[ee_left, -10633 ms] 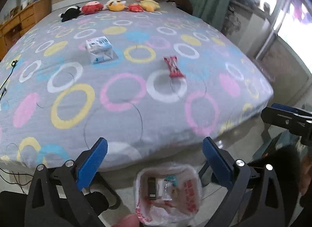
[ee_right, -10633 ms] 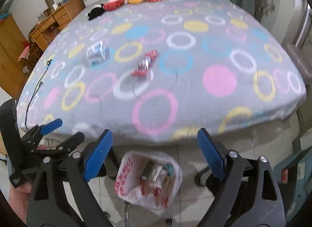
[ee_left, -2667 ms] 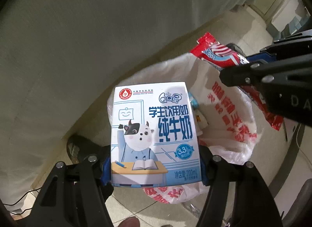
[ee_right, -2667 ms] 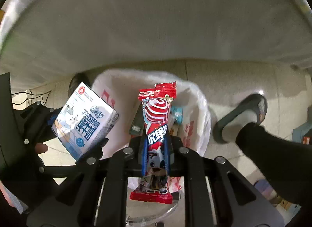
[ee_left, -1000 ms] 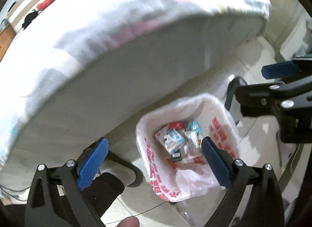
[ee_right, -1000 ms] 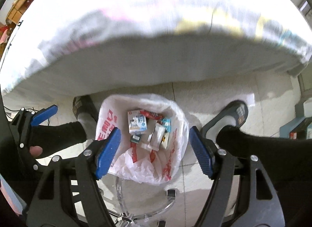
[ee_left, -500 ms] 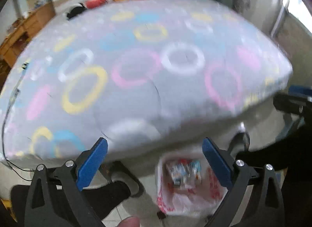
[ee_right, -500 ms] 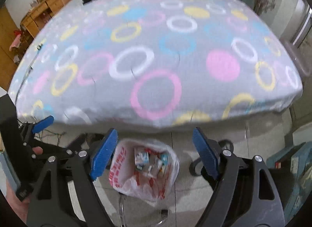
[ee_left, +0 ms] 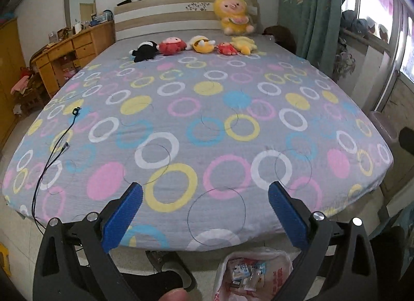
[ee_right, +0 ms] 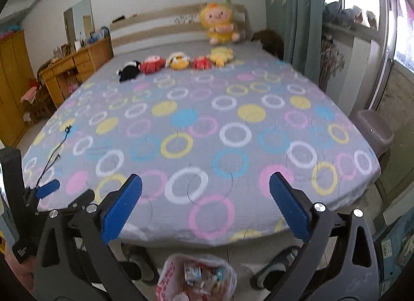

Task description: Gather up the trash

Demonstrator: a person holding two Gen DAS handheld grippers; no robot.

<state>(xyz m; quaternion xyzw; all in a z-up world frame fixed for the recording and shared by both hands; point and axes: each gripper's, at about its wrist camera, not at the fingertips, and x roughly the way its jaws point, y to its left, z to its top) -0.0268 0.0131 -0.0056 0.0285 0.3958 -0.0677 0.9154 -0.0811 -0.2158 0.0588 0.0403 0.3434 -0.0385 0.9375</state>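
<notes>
Both pieces of trash seen on the bed point(ee_left: 207, 125) earlier are gone from it; the milk carton point(ee_left: 240, 272) now lies in the trash bag point(ee_left: 278, 273) on the floor at the foot of the bed, and the red wrapper cannot be picked out among the litter there. The left hand-held gripper point(ee_left: 204, 213) is spread wide with nothing between its blue pads. The right hand-held gripper point(ee_right: 205, 209) is just being opened to its widest, likewise empty. Only soft toys point(ee_left: 196, 45) and a cable point(ee_left: 55, 145) are left on the sheet, so the collecting is judged to be finished.
</notes>
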